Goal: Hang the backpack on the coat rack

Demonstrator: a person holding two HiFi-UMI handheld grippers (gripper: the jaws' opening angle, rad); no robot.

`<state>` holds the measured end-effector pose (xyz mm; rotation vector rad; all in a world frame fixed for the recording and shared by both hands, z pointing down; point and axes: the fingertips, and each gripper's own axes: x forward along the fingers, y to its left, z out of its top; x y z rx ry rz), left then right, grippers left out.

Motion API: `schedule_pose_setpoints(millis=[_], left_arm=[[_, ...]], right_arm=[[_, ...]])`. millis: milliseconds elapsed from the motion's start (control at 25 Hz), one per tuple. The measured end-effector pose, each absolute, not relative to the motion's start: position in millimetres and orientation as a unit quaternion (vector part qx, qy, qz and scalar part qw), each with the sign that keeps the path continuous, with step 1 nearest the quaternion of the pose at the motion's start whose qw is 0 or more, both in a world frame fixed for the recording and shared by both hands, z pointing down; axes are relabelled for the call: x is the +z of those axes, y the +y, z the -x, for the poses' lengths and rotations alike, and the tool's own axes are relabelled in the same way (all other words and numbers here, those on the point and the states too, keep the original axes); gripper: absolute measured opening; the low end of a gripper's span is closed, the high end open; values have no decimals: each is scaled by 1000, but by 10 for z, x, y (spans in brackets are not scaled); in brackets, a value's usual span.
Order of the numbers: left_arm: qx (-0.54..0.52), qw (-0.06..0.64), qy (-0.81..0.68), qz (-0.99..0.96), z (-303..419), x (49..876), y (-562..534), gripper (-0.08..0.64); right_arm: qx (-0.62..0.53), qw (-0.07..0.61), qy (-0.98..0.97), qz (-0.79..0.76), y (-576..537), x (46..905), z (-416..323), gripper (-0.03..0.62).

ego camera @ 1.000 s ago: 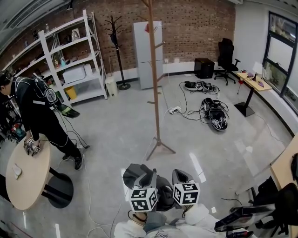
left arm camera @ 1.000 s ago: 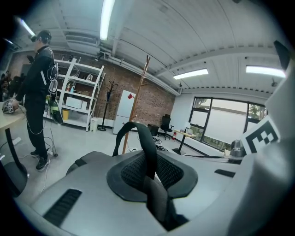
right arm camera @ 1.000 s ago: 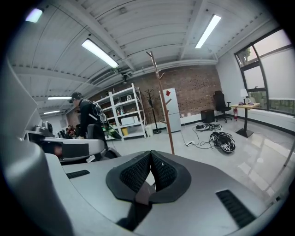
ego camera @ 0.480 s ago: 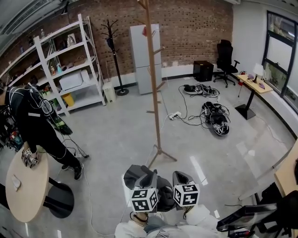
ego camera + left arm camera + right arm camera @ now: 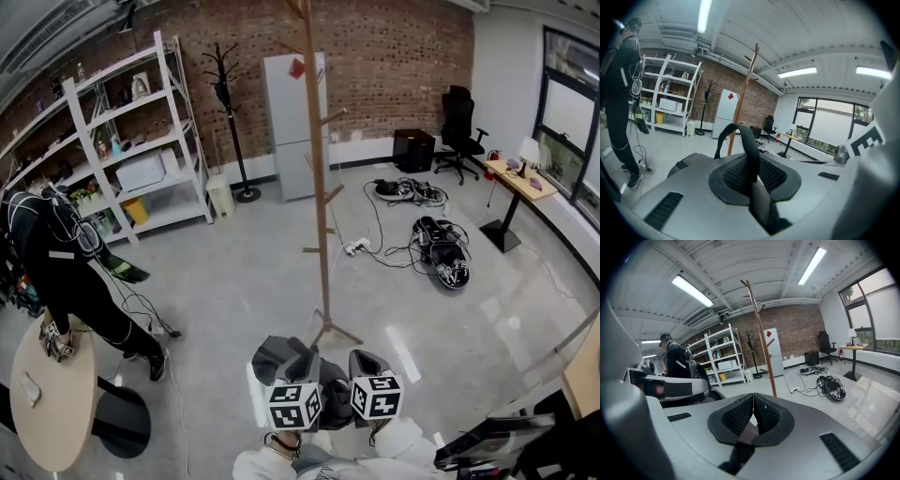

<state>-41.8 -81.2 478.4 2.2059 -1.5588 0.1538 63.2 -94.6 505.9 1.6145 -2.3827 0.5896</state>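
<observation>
i hold the left gripper (image 5: pixel 751 180) closed on a black strap (image 5: pixel 749 145) of the backpack (image 5: pixel 330 382); the strap loops up in front of the jaws. the right gripper (image 5: pixel 751 420) is also pinched tight on dark webbing. the bag itself is mostly hidden low between both grippers, near the foot of the wooden coat rack (image 5: pixel 319 187). i judge it soft and floppy, likely to sag and swing, not fragile. the top loop looks like the best place to hold it for hooking over a peg.
</observation>
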Motion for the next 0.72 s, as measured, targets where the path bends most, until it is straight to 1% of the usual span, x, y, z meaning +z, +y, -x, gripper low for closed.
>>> schedule_pose_setpoints(millis=[360, 720], left_arm=[[66, 229, -556, -796, 642, 4892, -1471, 48], [64, 238, -551, -797, 855, 4968, -1950, 48]], right_arm=[[209, 103, -801, -551, -1604, 5097, -410, 12], [209, 113, -797, -556, -2027, 5126, -211, 12]])
